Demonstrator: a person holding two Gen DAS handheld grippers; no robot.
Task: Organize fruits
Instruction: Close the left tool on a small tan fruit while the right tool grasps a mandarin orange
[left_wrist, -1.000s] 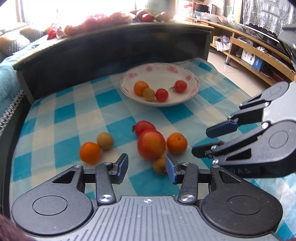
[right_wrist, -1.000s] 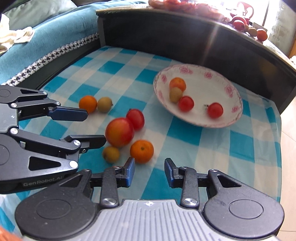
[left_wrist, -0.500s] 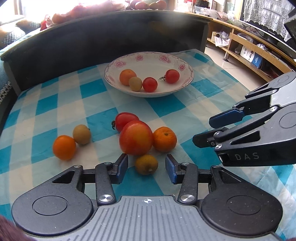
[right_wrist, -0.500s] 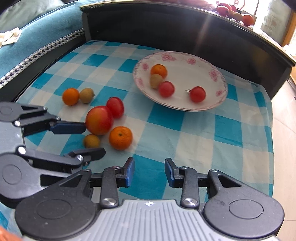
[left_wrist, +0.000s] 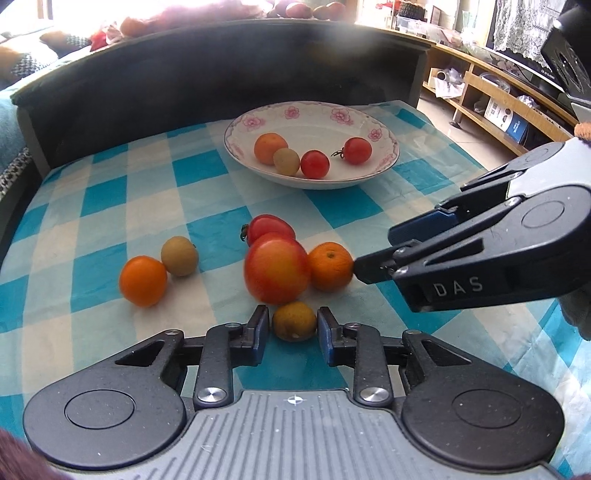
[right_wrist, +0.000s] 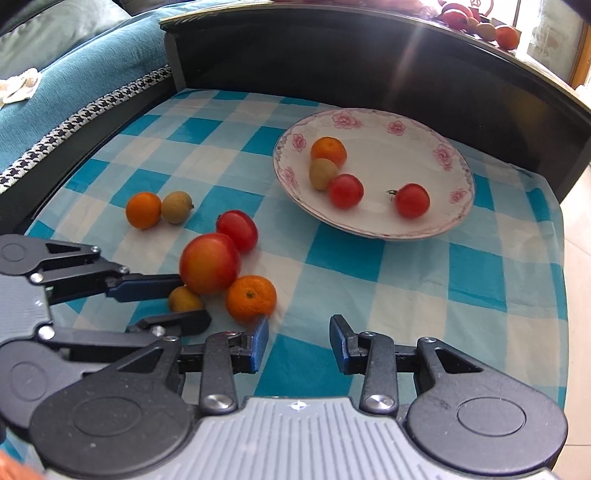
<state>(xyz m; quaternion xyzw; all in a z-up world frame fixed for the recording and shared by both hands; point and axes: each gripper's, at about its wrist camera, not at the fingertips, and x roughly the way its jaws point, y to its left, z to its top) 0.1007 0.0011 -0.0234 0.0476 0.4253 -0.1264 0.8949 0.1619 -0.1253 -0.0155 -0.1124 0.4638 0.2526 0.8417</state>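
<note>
Your left gripper (left_wrist: 291, 328) is closing its jaws around a small yellow-brown fruit (left_wrist: 294, 320) on the checked cloth (left_wrist: 110, 192). Your right gripper (right_wrist: 298, 341) hangs apart and empty beside a mandarin (right_wrist: 251, 298). Beyond, a large apple (left_wrist: 276, 270); farthest, the flowered bowl (left_wrist: 384, 162) holding four fruits.

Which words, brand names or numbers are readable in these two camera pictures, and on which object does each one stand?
"DAS": white letters on the black side of the right gripper, seen from the left wrist camera.
Boxes on the wooden shelf carry print, but it is too small and blurred to read.
No other readable text: the plate bears only pink flowers, and the fruits and the checked cloth carry no lettering.
</note>
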